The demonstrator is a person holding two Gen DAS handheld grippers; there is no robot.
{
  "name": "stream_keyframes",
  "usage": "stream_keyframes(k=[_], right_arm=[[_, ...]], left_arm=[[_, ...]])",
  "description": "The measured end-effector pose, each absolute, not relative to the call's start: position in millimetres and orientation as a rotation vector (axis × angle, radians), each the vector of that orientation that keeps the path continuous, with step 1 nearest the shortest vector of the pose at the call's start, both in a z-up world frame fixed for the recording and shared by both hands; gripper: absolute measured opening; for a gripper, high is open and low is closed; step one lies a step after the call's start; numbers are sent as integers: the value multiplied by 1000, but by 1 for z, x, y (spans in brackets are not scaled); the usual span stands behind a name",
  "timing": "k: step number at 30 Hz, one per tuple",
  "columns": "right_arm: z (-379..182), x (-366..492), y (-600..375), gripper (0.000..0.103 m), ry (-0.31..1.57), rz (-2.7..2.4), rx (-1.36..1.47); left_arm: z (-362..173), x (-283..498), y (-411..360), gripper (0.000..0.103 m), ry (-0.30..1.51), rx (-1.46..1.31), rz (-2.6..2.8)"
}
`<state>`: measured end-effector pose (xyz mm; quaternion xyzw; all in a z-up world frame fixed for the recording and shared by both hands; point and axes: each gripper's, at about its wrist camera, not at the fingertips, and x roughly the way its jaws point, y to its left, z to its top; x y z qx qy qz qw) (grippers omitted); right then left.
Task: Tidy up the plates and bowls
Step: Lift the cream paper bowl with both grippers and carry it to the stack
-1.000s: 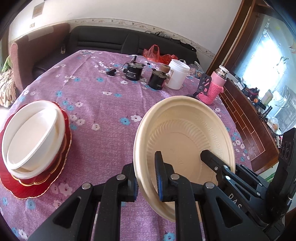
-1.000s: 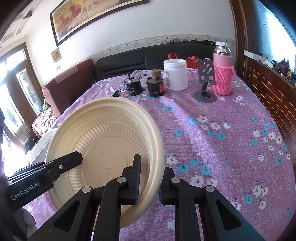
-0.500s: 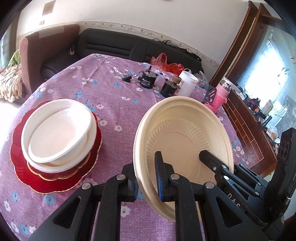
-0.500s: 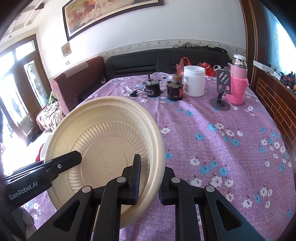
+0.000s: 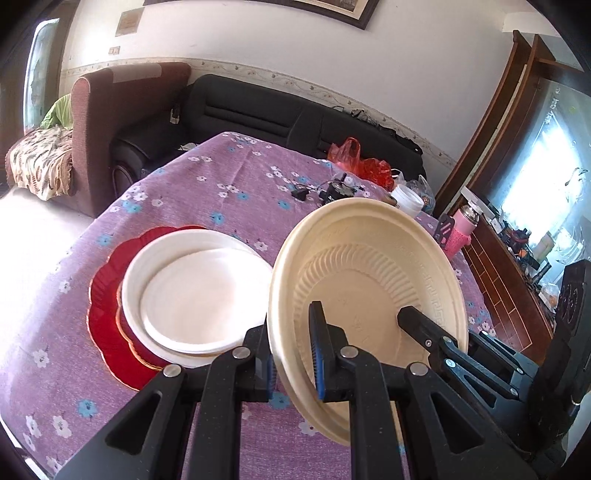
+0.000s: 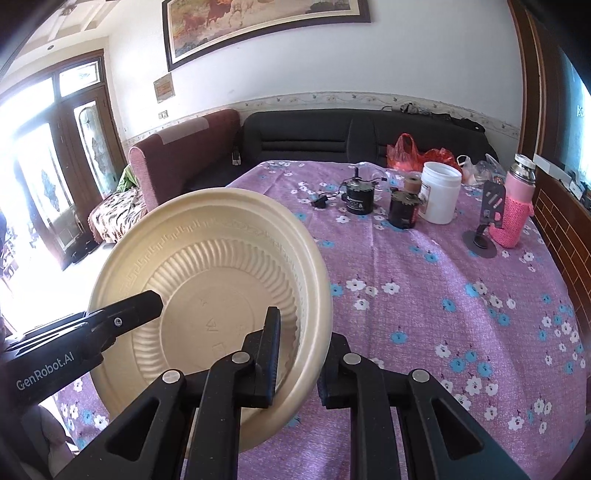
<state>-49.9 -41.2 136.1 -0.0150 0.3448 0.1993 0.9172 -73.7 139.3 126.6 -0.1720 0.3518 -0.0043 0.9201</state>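
cream bowl (image 5: 373, 266) has neared the plate stack (image 5: 184, 295).

purple floral table (image 6: 424, 295), red plate (image 5: 107, 332), white tub (image 6: 441, 197), pink flask (image 6: 515, 206)

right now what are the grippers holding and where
Both hold the beige bowl by its rim: left gripper on the left edge, right gripper on the right edge, each with one finger inside.

A white wall (image 6: 295, 74) with a patterned border strip is shown, on which a framed painting (image 6: 258, 26) is hung. A black sofa (image 6: 351, 136) is placed against it, beyond the far edge of the worktop (image 6: 443, 295), which is covered by a purple floral cloth. A maroon armchair (image 6: 177, 162) is seen at left, beside brightly lit glazed wooden doors (image 6: 74, 166).
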Motion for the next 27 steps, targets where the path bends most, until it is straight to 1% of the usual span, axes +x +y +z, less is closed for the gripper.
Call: stream_keyframes(k=[6, 10, 19, 27], right_arm=[[147, -43, 1, 19, 698, 454, -62], [147, -30, 25, 20, 717, 483, -54], [124, -10, 68, 20, 773, 498, -69], [100, 3, 80, 20, 823, 491, -81]], left_arm=[[141, -69, 177, 14, 689, -351, 53], [141, -62, 196, 14, 687, -345, 100], [114, -45, 232, 14, 745, -364, 166], [88, -31, 241, 14, 796, -377, 183]])
